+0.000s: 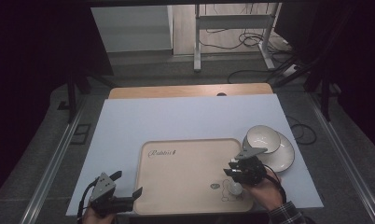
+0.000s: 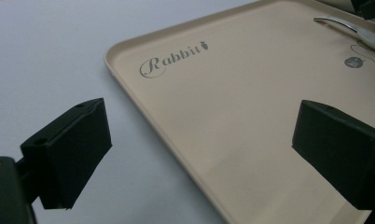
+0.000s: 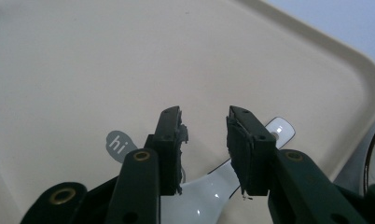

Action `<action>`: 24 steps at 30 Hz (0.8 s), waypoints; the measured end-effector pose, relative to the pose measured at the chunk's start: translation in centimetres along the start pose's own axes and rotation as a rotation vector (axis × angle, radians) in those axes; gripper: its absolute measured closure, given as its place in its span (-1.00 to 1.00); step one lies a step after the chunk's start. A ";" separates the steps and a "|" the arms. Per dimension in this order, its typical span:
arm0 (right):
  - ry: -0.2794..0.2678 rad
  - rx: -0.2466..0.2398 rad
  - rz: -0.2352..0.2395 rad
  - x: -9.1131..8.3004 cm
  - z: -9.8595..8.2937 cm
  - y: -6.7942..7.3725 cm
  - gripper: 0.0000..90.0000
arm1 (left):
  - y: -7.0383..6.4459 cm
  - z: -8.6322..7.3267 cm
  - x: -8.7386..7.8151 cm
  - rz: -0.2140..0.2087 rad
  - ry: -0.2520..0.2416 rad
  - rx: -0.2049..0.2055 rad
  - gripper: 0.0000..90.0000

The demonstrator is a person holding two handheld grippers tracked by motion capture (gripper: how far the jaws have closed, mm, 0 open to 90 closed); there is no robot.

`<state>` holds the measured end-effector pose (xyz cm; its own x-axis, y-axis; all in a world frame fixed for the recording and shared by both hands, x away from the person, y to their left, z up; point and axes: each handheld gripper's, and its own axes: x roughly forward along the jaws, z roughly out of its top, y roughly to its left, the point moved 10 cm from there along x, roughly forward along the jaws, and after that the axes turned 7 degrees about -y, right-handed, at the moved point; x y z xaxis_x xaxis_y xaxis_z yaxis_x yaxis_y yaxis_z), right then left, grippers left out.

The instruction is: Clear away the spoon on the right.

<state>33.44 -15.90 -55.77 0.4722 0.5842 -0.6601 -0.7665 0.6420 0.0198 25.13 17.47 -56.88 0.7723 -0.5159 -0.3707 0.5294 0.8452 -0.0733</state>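
Observation:
A beige tray point(image 1: 185, 168) printed "Rabbit" lies in the middle of the pale table. A white ceramic spoon point(image 1: 235, 188) rests on the tray near its right front corner. My right gripper point(image 1: 231, 169) hovers just over that spoon. In the right gripper view its jaws point(image 3: 205, 126) are open a little, with the spoon point(image 3: 209, 196) lying beneath them on the tray point(image 3: 106, 60) and nothing between them. My left gripper point(image 1: 127, 183) is at the tray's left front corner. It stands wide open point(image 2: 202, 126), straddling the tray's rim point(image 2: 129, 84), with the spoon point(image 2: 358, 32) far off.
A white bowl point(image 1: 261, 137) leans on a white plate point(image 1: 281, 156) just right of the tray, close to my right gripper. A wooden strip point(image 1: 190, 90) runs along the table's far edge. Beyond it are a desk frame and cables on the floor.

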 end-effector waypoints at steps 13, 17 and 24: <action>-0.023 -0.006 -0.018 -0.8 0.3 0.0 0.13 | 0.0 0.0 0.0 -0.003 -0.002 -0.007 -0.90; -0.037 -0.007 -0.024 -1.0 0.4 -0.1 -0.01 | 0.1 0.0 0.0 -0.003 -0.002 -0.008 -0.90; -0.065 -0.007 -0.030 -1.6 0.7 -0.2 -0.16 | 0.1 0.0 0.0 -0.005 -0.002 -0.011 -0.90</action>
<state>33.14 -16.59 -54.16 0.5221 0.5961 -0.6100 -0.7546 0.6562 -0.0046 25.15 17.57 -56.89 0.7704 -0.5203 -0.3684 0.5295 0.8441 -0.0848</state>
